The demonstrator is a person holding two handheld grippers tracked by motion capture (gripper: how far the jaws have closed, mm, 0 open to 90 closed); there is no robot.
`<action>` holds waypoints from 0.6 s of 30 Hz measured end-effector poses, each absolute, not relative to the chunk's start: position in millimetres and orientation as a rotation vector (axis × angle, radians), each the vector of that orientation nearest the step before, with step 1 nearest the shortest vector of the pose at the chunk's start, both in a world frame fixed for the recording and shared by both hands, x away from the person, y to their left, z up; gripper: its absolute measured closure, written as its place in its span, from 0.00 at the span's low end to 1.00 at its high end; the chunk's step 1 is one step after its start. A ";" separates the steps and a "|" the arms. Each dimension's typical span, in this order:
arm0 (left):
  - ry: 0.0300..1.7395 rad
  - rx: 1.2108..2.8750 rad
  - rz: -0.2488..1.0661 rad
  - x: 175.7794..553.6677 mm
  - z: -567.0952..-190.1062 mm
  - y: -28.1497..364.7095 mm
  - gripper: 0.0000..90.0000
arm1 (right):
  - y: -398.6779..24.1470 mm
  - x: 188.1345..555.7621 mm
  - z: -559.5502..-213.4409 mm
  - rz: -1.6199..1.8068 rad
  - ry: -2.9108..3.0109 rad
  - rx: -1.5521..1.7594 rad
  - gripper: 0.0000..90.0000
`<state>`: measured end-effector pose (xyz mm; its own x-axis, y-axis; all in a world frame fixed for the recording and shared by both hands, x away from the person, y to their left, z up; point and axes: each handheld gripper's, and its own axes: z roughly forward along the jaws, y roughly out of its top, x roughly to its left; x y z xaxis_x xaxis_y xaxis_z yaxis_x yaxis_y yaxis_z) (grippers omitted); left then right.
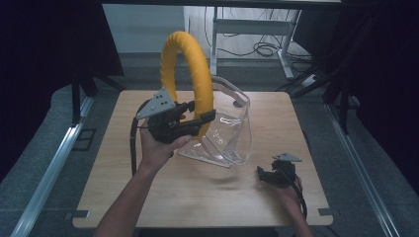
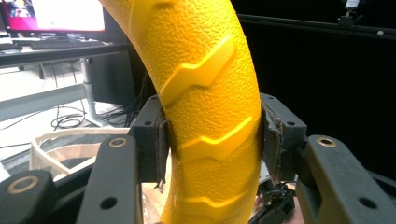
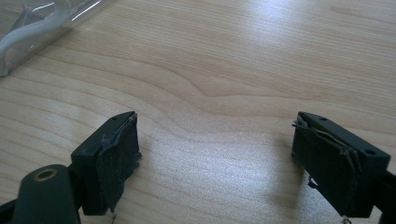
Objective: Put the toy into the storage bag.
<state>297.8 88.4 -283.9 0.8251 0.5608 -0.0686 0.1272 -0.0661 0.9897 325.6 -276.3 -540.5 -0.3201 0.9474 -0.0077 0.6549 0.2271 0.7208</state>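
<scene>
A thick yellow ring (image 1: 190, 64) with a bumpy, ridged surface is lifted upright above the wooden table (image 1: 148, 197). My left gripper (image 1: 196, 112) is shut on the ring's lower part; in the left gripper view both pads (image 2: 161, 140) press into the yellow ring (image 2: 210, 107). Right behind the ring stands a clear plastic bag (image 1: 230, 131) with its mouth open. My right gripper (image 1: 267, 174) rests low over the table at the right front, and its pads (image 3: 119, 154) stand wide open over bare wood with nothing between them.
A corner of the clear bag (image 3: 32, 30) lies at the upper left of the right gripper view. Desk legs and cables (image 1: 262, 47) stand on the floor beyond the table's far edge. Dark curtains close in both sides.
</scene>
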 end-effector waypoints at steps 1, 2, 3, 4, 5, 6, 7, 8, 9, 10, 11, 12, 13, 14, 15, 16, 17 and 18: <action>0.553 1.620 0.387 297.8 -283.9 88.4 0.55 | -276.3 325.6 -540.5 0.869 2.058 1.472 0.17; 0.544 1.622 0.388 297.7 -281.2 84.5 0.55 | -276.2 325.6 -540.5 0.869 2.058 1.472 0.17; 0.540 1.622 0.388 297.6 -280.0 82.6 0.55 | -276.3 325.6 -540.4 0.870 2.058 1.472 0.17; 0.534 1.621 0.387 297.5 -278.4 80.1 0.55 | -276.2 325.6 -540.4 0.869 2.058 1.472 0.17; 0.531 1.620 0.388 297.5 -277.6 78.6 0.55 | -276.3 325.6 -540.5 0.869 2.058 1.471 0.17; 0.527 1.616 0.388 297.3 -276.4 76.3 0.55 | -276.3 325.6 -540.5 0.869 2.058 1.471 0.17; 0.523 1.615 0.388 297.2 -275.5 74.7 0.55 | -276.3 325.6 -540.4 0.870 2.058 1.472 0.17; 0.521 1.615 0.389 297.0 -274.8 73.3 0.55 | -276.3 325.6 -540.4 0.869 2.058 1.472 0.17; 0.517 1.615 0.389 297.0 -274.4 72.2 0.55 | -276.4 325.6 -540.4 0.868 2.060 1.470 0.17; 0.517 1.615 0.389 297.0 -274.4 72.2 0.55 | -276.4 325.6 -540.4 0.868 2.060 1.470 0.17; 0.511 1.618 0.389 297.1 -273.4 69.6 0.55 | -276.4 325.7 -540.5 0.869 2.058 1.469 0.17; 0.510 1.619 0.387 297.2 -273.0 68.3 0.55 | -276.4 325.7 -540.5 0.869 2.058 1.470 0.17; 0.510 1.619 0.387 297.2 -273.0 68.3 0.55 | -276.4 325.7 -540.5 0.869 2.058 1.470 0.17; 0.509 1.622 0.385 298.1 -272.2 65.7 0.55 | -276.4 325.6 -540.5 0.869 2.058 1.471 0.17; 0.508 1.622 0.384 298.4 -272.1 64.8 0.55 | -276.4 325.7 -540.5 0.869 2.058 1.470 0.17; 0.507 1.622 0.384 298.8 -271.8 63.3 0.55 | -276.4 325.7 -540.5 0.869 2.058 1.471 0.17; 0.507 1.623 0.382 298.8 -271.8 62.0 0.55 | -276.4 325.7 -540.5 0.869 2.058 1.471 0.17; 0.507 1.623 0.382 298.8 -271.8 62.0 0.55 | -276.4 325.7 -540.5 0.869 2.058 1.471 0.17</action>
<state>298.8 62.0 -271.8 0.8447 0.5331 -0.0474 0.1009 -0.0717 0.9923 325.7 -276.4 -540.5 -0.3202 0.9473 -0.0083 0.6547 0.2276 0.7208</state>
